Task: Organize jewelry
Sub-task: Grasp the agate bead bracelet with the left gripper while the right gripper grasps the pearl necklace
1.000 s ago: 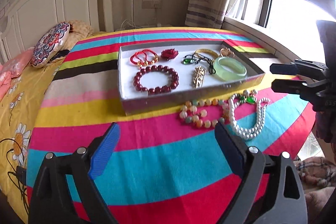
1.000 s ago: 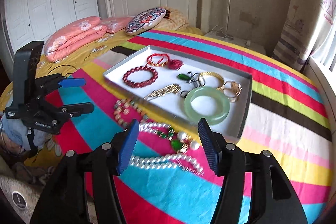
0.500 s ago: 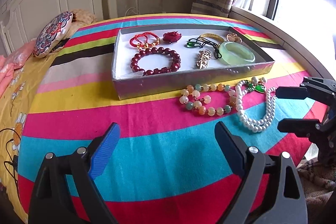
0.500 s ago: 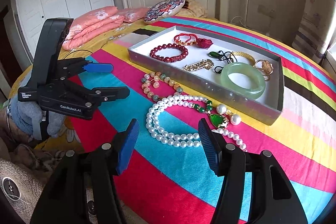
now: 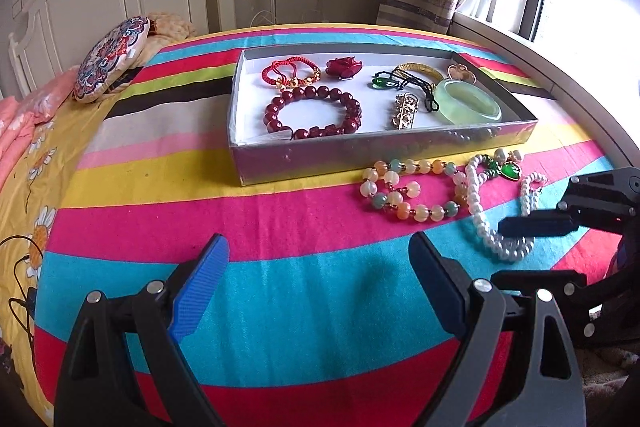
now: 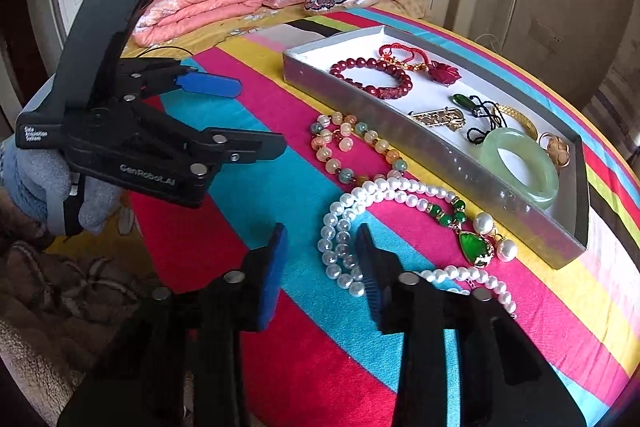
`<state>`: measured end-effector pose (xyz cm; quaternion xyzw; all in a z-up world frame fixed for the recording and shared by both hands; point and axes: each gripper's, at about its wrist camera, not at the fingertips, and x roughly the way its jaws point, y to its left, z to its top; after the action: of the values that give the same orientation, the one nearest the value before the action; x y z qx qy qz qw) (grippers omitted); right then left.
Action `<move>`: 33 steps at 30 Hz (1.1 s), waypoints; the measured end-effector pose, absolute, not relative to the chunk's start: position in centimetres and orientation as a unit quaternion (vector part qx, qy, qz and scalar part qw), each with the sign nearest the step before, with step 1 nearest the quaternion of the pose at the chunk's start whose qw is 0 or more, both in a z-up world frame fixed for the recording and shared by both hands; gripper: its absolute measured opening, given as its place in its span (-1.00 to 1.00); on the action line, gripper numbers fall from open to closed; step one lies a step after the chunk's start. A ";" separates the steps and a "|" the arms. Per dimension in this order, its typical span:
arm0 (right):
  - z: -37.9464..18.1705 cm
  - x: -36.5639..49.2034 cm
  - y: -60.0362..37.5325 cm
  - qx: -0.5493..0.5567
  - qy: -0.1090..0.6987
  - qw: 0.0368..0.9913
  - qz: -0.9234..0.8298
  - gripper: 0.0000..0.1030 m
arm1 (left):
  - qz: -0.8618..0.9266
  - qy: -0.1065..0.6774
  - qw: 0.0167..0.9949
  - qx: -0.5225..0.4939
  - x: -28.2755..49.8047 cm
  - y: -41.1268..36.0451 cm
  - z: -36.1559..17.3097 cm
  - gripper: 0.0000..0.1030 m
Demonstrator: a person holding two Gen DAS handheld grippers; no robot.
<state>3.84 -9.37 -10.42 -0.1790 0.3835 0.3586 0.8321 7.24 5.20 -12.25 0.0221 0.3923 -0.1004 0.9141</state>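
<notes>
The pearl necklace (image 6: 362,223) lies on the striped cover (image 6: 256,131) just outside the tray (image 6: 400,125), and the right gripper (image 6: 320,261) has dropped in low, jaws open with one finger touching its near loop. Looks like a pickup coming; the left gripper (image 5: 320,287) hangs back, open and empty.
</notes>
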 end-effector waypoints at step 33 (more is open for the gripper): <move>-10.1 3.5 -16.4 -0.101 0.419 0.843 0.322 -0.66 | -0.133 0.395 0.908 0.041 8.1 2.4 -11.3 -0.84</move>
<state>3.45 -16.42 -10.07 -0.1014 0.4187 0.3217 0.8432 8.09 2.41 -11.31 0.0415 0.3949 -0.1328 0.9081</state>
